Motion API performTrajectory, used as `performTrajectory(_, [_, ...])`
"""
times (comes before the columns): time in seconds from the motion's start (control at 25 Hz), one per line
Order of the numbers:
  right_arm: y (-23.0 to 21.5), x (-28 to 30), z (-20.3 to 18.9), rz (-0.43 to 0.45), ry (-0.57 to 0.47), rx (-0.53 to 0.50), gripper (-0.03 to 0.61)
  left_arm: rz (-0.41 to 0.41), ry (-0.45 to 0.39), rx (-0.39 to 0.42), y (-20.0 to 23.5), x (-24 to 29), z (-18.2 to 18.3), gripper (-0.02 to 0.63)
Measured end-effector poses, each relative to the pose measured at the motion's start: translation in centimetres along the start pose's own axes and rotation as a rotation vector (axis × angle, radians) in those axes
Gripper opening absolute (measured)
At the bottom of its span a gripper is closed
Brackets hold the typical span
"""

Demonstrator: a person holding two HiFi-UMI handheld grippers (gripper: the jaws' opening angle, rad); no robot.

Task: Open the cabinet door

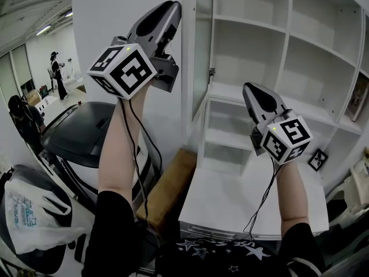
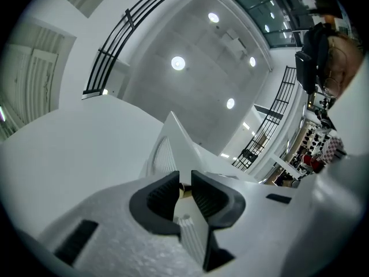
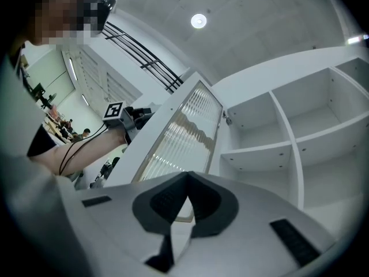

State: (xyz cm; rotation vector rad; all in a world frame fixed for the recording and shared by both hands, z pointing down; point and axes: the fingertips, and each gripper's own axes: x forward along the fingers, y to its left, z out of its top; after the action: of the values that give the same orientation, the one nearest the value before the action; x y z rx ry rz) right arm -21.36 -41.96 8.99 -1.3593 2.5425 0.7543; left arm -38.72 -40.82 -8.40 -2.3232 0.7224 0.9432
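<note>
Though hung on a hinge (image 1: 212, 72) at the cabinet's left upright, handles as one stiff, fairly light slab: cabinet door (image 1: 202, 51), white frame round a ribbed glass pane. Rigid under a pull, swings rather than bends, but fragile in the pane and likely slick on the paint. Best taken at the free edge, far from the hinge, by the small pull and never by the glass.

Stands edge-on at 12 o'clock in the head view, well out from the shelves (image 1: 259, 25). Open wide already, by the look of it.

Up at 11 o'clock, left gripper (image 1: 172, 7), held high beside that free edge. Along its own jaws: pads close together, pinching a small brass-coloured knob (image 2: 185, 188), probably the door's pull, with the door's thin edge rising to 12 o'clock just beyond the tips. Firm hold, so far as can be judged.

Down at 4 o'clock, right gripper (image 1: 249, 91). Jaws pressed tip to tip, nothing between. From there, door at 12 o'clock and slanting off to 10, apart from the tips, untouched; open shelves away at 2 o'clock. Idle for now, free to steady the frame if needed.
</note>
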Motion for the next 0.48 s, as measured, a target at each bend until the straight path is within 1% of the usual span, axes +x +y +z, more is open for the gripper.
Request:
performTrajectory(0.16, [-0.1, -0.6, -0.4, 0.006, -0.001, 0.011, 0.006, 0.036, 0.005, 0.047, -0.2, -0.4, -0.1, 0.046])
performTrajectory(0.36, [-0.8, -0.5, -2.0, 0.023, 0.006, 0.064, 0.006, 0.108, 0.040, 0.152, -0.2, -1.5, -0.6, 0.020])
performTrajectory(0.48, [-1.5, -0.5, -2.6, 0.032, -0.010, 0.102, 0.006, 0.150, 0.052, 0.172, -0.3, -2.2, -1.1, 0.020])
